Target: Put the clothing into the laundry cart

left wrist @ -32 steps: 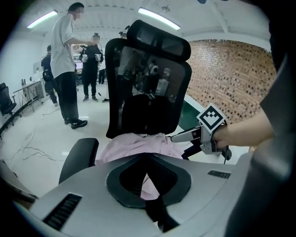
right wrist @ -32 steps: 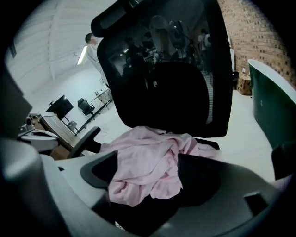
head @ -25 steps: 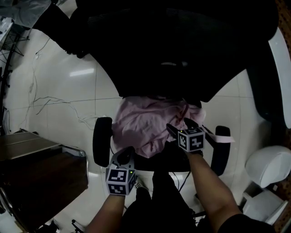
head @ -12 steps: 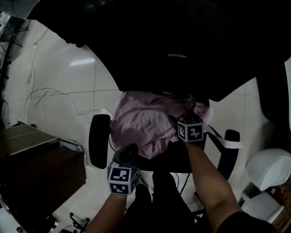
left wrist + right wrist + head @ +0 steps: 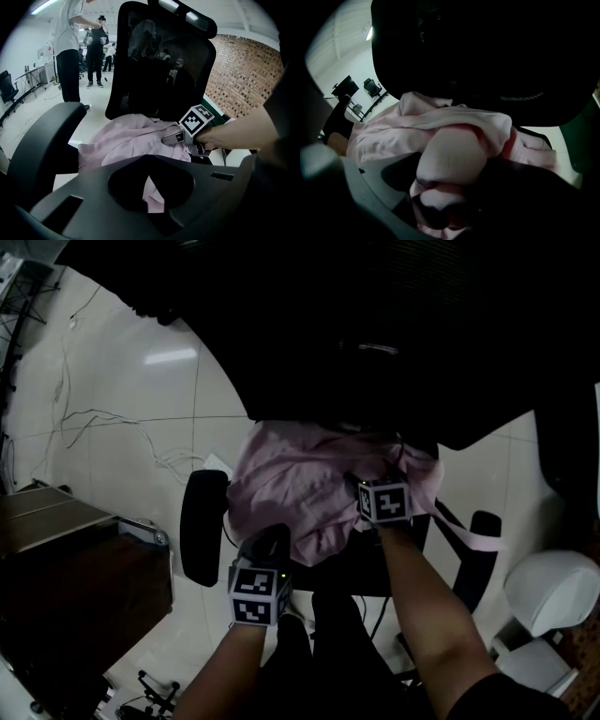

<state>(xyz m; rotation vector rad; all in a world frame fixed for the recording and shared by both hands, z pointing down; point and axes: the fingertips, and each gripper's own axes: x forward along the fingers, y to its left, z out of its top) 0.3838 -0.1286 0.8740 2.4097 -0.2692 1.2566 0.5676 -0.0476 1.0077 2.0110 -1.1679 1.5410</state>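
White tiled floor (image 5: 122, 427) surrounded the black mesh office chair (image 5: 202, 526) whose seat held the crumpled pale pink shirt (image 5: 300, 493), my right gripper (image 5: 361, 486) clamped on a fold, my left gripper (image 5: 267, 542) closed and empty beside it; I judged that lifting and carrying remained, with no laundry cart in sight.

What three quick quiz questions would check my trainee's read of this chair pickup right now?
1. True or false: the pink garment lies on the floor.
2. The right gripper is: A) over the wooden desk, B) closed on the pink garment, C) on a floor cable.
3. Fill in: the office chair has a backrest coloured ___.
Key: 1 false, it lies on the office chair; 2 B; 3 black.
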